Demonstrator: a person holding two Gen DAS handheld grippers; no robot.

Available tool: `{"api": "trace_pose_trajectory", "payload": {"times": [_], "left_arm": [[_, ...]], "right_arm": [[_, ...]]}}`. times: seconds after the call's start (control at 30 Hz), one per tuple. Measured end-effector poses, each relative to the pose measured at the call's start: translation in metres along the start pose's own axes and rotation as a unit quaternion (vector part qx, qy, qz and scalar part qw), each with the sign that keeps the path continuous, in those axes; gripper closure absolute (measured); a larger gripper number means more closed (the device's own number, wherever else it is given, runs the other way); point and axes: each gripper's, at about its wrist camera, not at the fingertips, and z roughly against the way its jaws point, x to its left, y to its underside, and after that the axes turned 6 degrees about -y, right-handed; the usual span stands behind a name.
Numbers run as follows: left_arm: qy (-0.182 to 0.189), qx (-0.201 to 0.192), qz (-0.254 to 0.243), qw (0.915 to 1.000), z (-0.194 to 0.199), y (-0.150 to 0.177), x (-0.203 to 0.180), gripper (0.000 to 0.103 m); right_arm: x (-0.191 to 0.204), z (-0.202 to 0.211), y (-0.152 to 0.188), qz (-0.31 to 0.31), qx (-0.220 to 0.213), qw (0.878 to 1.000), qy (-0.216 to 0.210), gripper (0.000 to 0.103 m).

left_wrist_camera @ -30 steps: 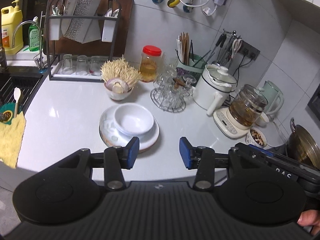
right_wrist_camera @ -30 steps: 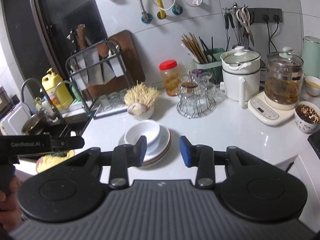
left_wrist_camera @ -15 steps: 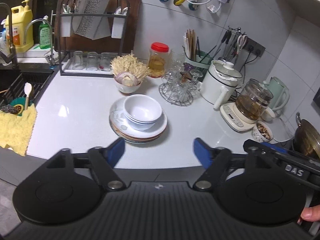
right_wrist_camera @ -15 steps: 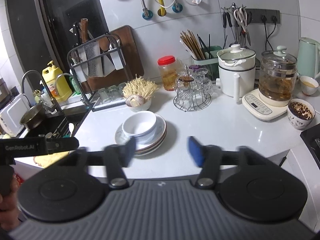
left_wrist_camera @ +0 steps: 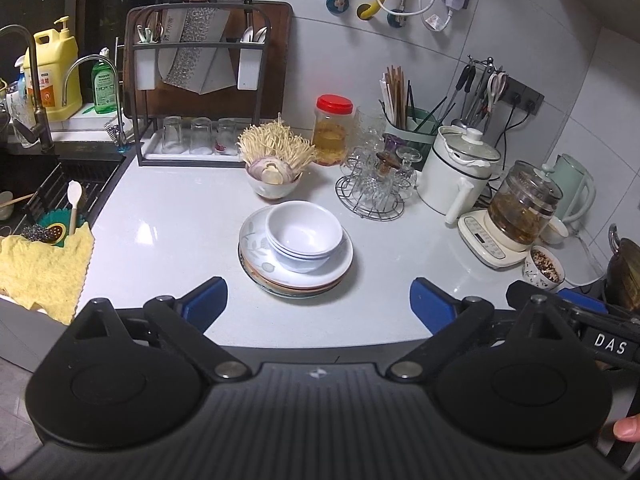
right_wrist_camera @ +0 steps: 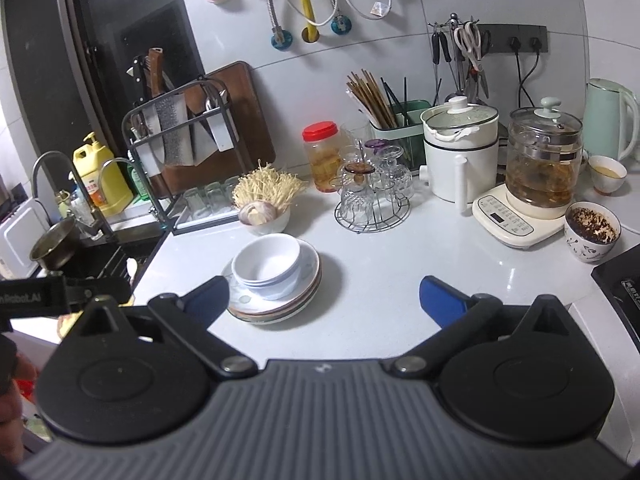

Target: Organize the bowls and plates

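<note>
The bowls [left_wrist_camera: 305,237] sit nested, one inside another, on top of a stack of plates [left_wrist_camera: 296,268], and the whole pile stands on the white tabletop [left_wrist_camera: 168,216] just in front of a small bowl holding mushrooms [left_wrist_camera: 274,160]. Judged from this arrangement, the sorting appears largely done: plates are gathered below, bowls above, and no loose plate or empty bowl lies elsewhere on the tabletop in either view. Whether the pile is meant to move on to the rack [left_wrist_camera: 208,80] or another place cannot be told; if so, that transfer remains. The left tool [left_wrist_camera: 319,300] has just been opening and now stands spread wide, blue pads well apart, nothing between them and nothing touched; the pile lies ahead of it, beyond the pads. The right tool [right_wrist_camera: 324,298] has likewise just been opening and stands fully spread and empty; from its view the pile [right_wrist_camera: 276,280] sits left of centre, partly behind the left pad, with no visible contact. Both tools hang near the tabletop's front edge, clear of the dishes.
</note>
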Motion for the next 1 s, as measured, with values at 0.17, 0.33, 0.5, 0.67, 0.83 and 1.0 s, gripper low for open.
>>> {"api": "trace_pose_trajectory", "payload": {"times": [0.17,0.33,0.5,0.67,0.83,1.0], "left_arm": [[-0.010,0.000,-0.002,0.9999,0.0000,-0.0019,-0.0013,0.003],[-0.017,0.002,-0.006,0.9998,0.0001,-0.0019,-0.0025,0.003],[-0.026,0.001,-0.012,0.9996,0.0017,0.0003,-0.0037,0.003],[-0.033,0.000,-0.020,0.9993,0.0023,0.0019,-0.0055,0.003],[-0.031,0.001,-0.023,0.9992,0.0032,0.0041,-0.0056,0.003],[-0.035,-0.001,-0.022,0.9991,0.0047,0.0047,-0.0047,0.003]], "right_arm": [[-0.0015,-0.0018,0.0008,-0.002,0.009,1.000,-0.003,0.000],[0.0000,-0.0023,0.0003,0.003,0.011,1.000,-0.004,0.000],[0.0019,-0.0014,0.0004,0.010,0.011,1.000,-0.003,0.000],[0.0020,-0.0009,0.0021,0.011,0.015,1.000,-0.005,0.000],[0.0028,-0.0015,0.0032,0.010,0.019,1.000,-0.006,0.000],[0.0029,-0.0013,0.0029,0.012,0.019,1.000,-0.004,0.000]]}}
